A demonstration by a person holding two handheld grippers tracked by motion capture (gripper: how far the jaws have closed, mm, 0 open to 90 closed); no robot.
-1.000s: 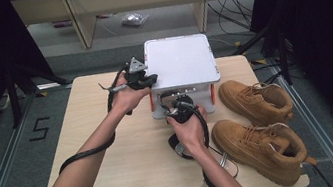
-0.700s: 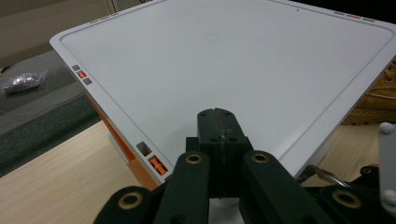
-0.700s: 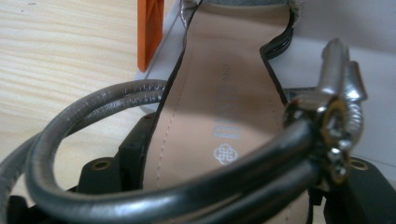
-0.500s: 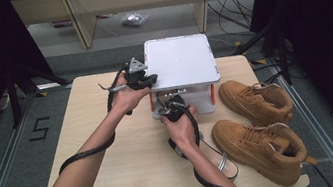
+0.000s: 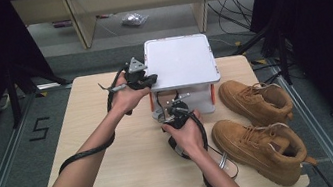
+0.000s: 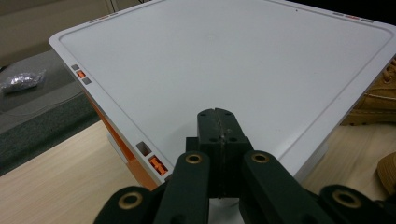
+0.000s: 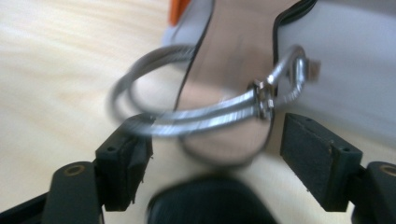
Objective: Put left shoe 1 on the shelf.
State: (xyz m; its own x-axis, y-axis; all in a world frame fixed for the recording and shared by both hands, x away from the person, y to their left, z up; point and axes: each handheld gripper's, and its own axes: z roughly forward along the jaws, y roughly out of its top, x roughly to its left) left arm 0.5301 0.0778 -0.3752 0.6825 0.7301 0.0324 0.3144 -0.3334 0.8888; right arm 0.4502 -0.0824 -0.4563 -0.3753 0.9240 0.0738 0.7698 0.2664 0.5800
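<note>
A white box (image 5: 180, 63) with orange clips stands at the back of the wooden table (image 5: 93, 120). My left gripper (image 5: 149, 80) rests over the lid's left edge. In the left gripper view its jaws (image 6: 218, 116) are pressed together over the white lid (image 6: 233, 60) with nothing between them. My right gripper (image 5: 172, 110) is low in front of the box. Its jaws (image 7: 217, 140) have just been opening and stand apart. A blurred silver wire clasp (image 7: 210, 114) on the box front lies between them, its left end near the left pad (image 7: 126, 144).
Two tan suede boots (image 5: 256, 99) (image 5: 259, 147) lie on the right side of the table. A small silver piece (image 5: 223, 161) lies by the near boot. The gripper cables trail along both forearms. A crumpled bag (image 5: 134, 19) lies on the floor beyond.
My right hand has shifted a little to the left and closer to the box front. The left hand has stayed on the lid's edge.
</note>
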